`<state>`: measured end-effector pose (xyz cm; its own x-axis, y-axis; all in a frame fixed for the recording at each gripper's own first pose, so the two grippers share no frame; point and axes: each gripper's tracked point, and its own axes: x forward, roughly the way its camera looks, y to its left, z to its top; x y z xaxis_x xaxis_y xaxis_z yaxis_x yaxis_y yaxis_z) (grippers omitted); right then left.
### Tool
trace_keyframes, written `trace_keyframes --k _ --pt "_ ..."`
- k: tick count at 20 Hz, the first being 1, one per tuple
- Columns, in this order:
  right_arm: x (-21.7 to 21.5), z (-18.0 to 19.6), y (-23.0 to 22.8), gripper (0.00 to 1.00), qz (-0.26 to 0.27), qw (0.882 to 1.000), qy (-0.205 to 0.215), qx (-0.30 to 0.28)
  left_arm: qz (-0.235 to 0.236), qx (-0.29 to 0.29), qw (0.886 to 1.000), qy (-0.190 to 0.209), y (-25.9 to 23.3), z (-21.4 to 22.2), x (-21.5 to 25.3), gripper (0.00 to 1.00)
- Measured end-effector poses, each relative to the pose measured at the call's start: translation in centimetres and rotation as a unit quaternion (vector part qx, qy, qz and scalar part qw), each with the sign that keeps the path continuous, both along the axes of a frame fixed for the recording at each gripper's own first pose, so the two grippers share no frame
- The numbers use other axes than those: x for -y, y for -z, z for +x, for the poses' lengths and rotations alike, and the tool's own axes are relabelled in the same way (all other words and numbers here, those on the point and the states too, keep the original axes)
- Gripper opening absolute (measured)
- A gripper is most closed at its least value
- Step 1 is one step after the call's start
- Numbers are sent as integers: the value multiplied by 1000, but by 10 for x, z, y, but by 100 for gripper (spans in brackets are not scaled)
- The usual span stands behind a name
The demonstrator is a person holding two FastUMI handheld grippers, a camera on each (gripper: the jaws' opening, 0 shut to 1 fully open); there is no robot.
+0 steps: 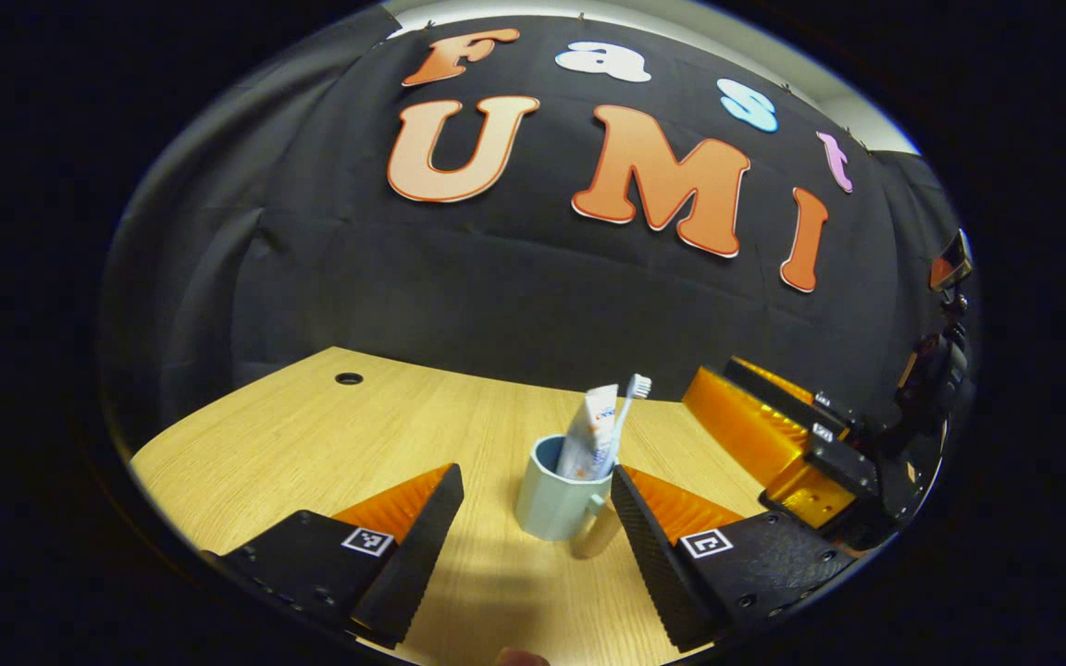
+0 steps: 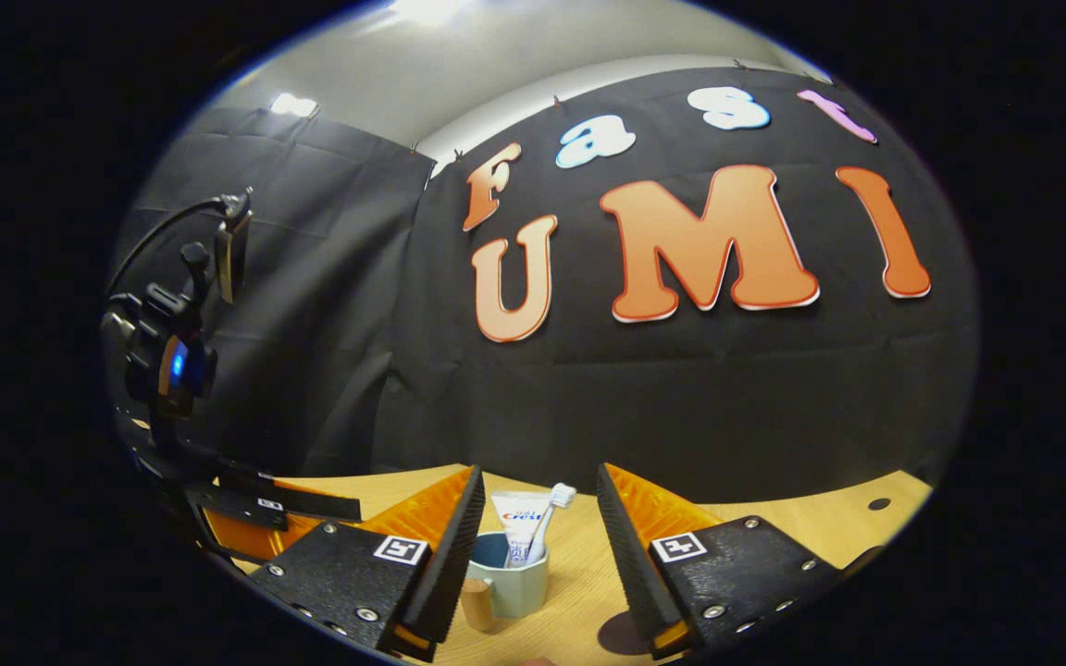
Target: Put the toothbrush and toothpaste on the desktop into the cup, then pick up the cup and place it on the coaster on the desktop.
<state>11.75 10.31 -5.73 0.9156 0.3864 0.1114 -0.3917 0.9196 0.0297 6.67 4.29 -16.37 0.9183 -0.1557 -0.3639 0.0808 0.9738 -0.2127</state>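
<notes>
While I reviewed the left gripper view, the cup (image 1: 553,499) stood upright on the desktop (image 1: 311,444), ahead of the left gripper (image 1: 533,527) and between its two fingers, whose jaws stood wide apart with nothing held. The toothpaste (image 1: 588,430) and toothbrush (image 1: 627,412) already stood inside the cup, long axes near vertical, both leaning toward 1 o'clock, the brush head uppermost. The cup's handle (image 1: 596,535) pointed toward 5 o'clock, close to the right-hand finger. The right gripper (image 1: 774,416) lay at 3 o'clock of the cup, its jaws also apart.

Turning to the right gripper view, I found the cup (image 2: 514,578) low between the right gripper's (image 2: 538,546) open fingers, its handle (image 2: 477,603) at 7 o'clock beside the left-hand finger. The toothpaste (image 2: 518,527) and toothbrush (image 2: 547,523) rose toward 12 o'clock. A dark round patch (image 2: 624,635) at 5 o'clock of the cup may have been the coaster; I could not confirm this.

I judged the cup rigid, smooth and probably slippery, with moderate weight. The contents sat loose and top-heavy. Recommended hold: across the body wall below the rim, cup kept level.
</notes>
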Motion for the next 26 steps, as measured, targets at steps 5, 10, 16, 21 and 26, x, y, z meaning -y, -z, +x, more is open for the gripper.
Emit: trace_keyframes --k 5,10,16,21,26 --pt "44 -29 -38 90 -1 999 21 29 -2 -72 997 38 -10 5 35 97" --pt "89 -51 -52 96 8 998 46 35 18 -175 983 44 -4 13 49 98" --pt "135 -72 -45 96 9 997 71 30 28 -321 947 11 35 18 50 98" --pt "153 -83 -35 96 41 996 75 18 66 -378 923 -23 68 33 43 98" --pt "159 -96 -22 96 30 997 75 8 61 -422 903 -53 88 48 41 98"
